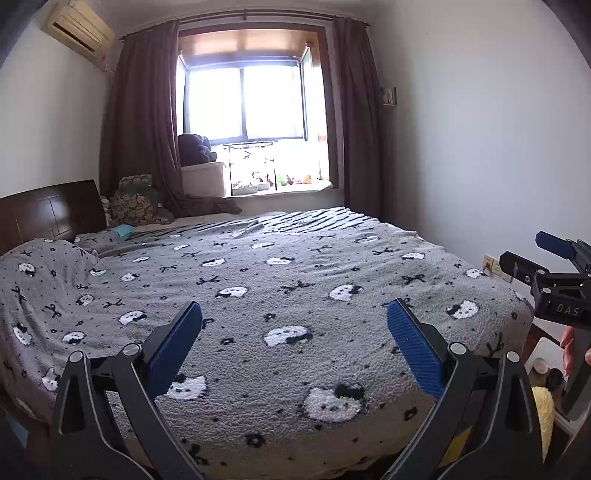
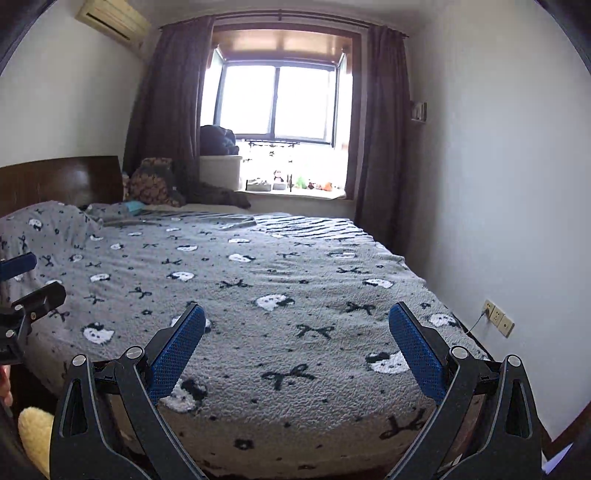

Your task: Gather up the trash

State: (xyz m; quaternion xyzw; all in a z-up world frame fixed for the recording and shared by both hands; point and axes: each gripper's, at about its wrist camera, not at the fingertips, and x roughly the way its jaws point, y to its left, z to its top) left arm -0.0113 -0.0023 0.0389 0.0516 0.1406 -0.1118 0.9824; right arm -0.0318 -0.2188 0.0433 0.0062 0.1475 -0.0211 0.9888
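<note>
Bedroom, grey blanket point(image 1: 280, 288) — both grippers (fingers apart)

Grey fleece bedspread point(image 1: 295, 295) patterned with white cat faces, black bows and small black flowers. Black-and-white stripes along its far edge. Dark brown wooden headboard point(image 1: 51, 214). Dark brown curtains point(image 2: 173, 110). Cream air conditioner point(image 1: 79, 27). Blue textured pads point(image 2: 177, 350) on black gripper arms. Pale yellow plush point(image 2: 35, 435).
</note>
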